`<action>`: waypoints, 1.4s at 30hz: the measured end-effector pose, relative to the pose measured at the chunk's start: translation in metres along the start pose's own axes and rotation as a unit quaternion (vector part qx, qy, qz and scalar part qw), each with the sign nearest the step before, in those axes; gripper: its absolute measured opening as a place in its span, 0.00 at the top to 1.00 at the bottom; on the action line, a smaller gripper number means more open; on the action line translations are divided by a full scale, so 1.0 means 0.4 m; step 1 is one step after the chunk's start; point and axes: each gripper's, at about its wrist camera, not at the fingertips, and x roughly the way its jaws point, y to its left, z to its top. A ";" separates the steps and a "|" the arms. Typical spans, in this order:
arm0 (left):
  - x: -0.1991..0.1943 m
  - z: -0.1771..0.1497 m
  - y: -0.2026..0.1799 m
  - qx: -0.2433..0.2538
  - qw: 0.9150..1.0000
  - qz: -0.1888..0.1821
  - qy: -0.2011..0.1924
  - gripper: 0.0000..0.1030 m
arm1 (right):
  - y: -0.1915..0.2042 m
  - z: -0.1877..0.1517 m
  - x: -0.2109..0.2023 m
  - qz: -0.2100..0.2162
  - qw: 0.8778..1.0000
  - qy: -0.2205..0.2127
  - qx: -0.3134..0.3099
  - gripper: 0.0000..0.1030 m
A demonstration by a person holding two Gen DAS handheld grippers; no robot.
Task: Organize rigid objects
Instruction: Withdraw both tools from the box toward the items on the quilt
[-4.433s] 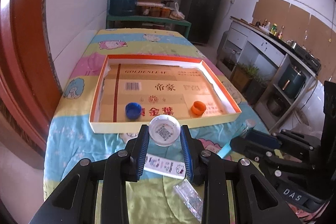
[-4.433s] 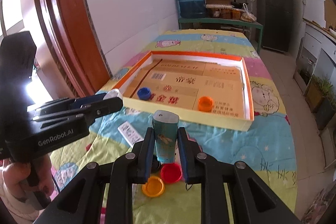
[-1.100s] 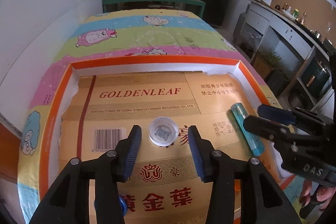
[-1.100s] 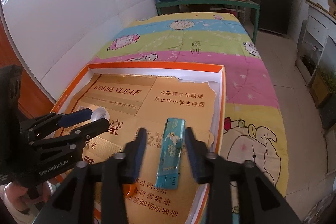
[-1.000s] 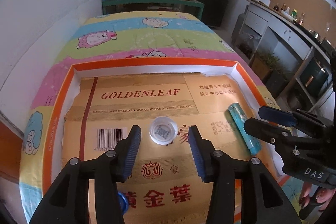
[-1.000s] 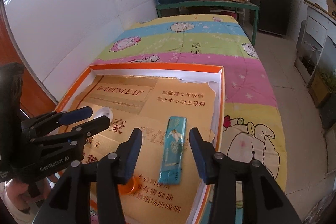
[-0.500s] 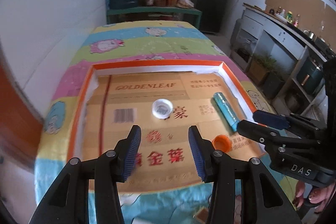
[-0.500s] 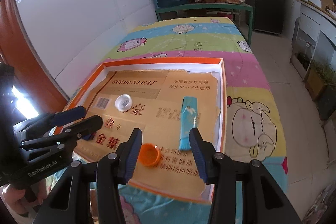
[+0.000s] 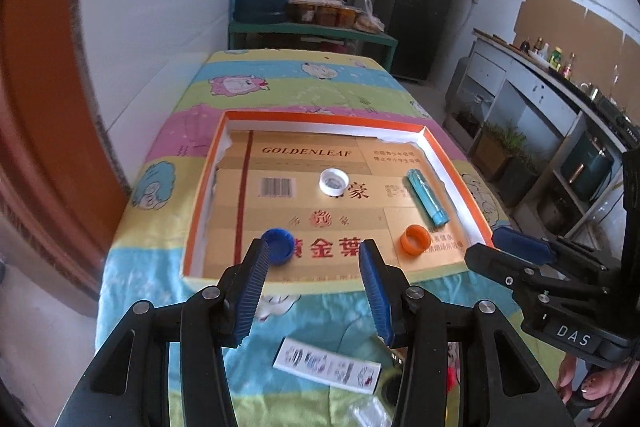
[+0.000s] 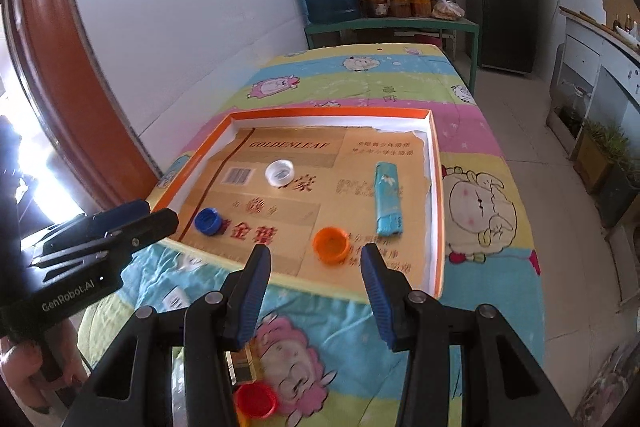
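Both empty, jaws parted: left gripper [image 9: 312, 263] and right gripper [image 10: 316, 269]. Next, red bottle cap [image 10: 256, 401] on the tablecloth beside the cardboard tray [image 10: 436, 211] (light, stiff, slick plastic); best pinched across the rim.

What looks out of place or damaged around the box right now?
Inside the box, the white cap, blue cap, orange cap and teal lighter lie loose but settled. The box's white lining looks torn along its far wall. A red cap and a printed card remain outside on the cloth.
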 end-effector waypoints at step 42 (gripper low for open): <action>-0.054 -0.297 -0.079 -0.021 0.998 -0.018 0.049 0.53 | 0.072 -0.222 -0.134 -0.027 1.000 0.002 0.015 0.55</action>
